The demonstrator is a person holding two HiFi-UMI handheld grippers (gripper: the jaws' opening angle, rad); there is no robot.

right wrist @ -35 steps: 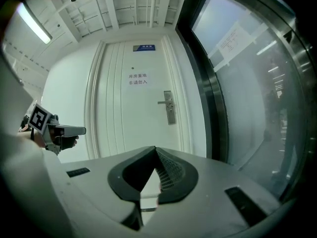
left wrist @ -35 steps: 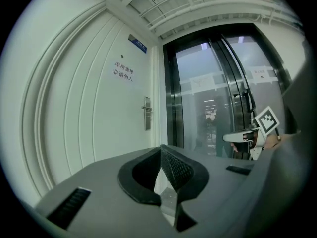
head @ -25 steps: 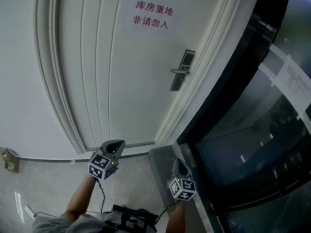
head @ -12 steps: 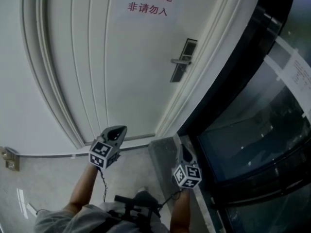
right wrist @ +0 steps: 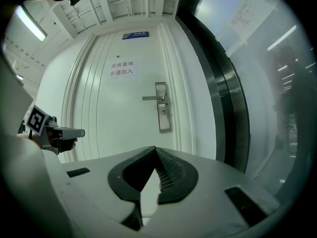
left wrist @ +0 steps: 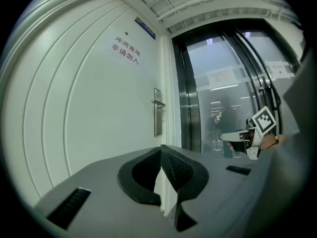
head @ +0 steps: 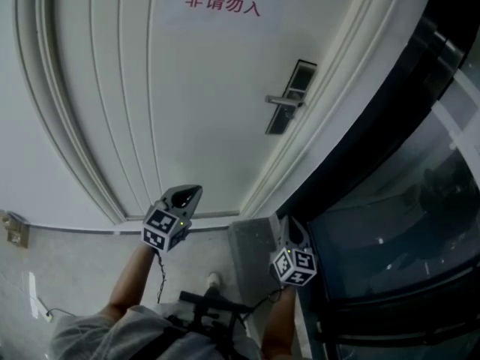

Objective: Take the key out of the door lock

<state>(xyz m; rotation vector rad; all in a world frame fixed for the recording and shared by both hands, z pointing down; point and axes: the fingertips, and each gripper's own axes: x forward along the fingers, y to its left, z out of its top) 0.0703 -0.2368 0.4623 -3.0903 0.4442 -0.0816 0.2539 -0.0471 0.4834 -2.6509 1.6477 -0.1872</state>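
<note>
Approach step, I judge: left gripper (head: 187, 194) and right gripper (head: 289, 229) hang well short of the door (head: 195, 111), fingers closed on nothing. The key, too small to see, would sit in the lock plate (right wrist: 163, 122) by the door's right edge; next, open fingers there

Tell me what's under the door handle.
On the lock plate below the handle, a small round keyhole; whether a key sits in it is too small to tell.
</note>
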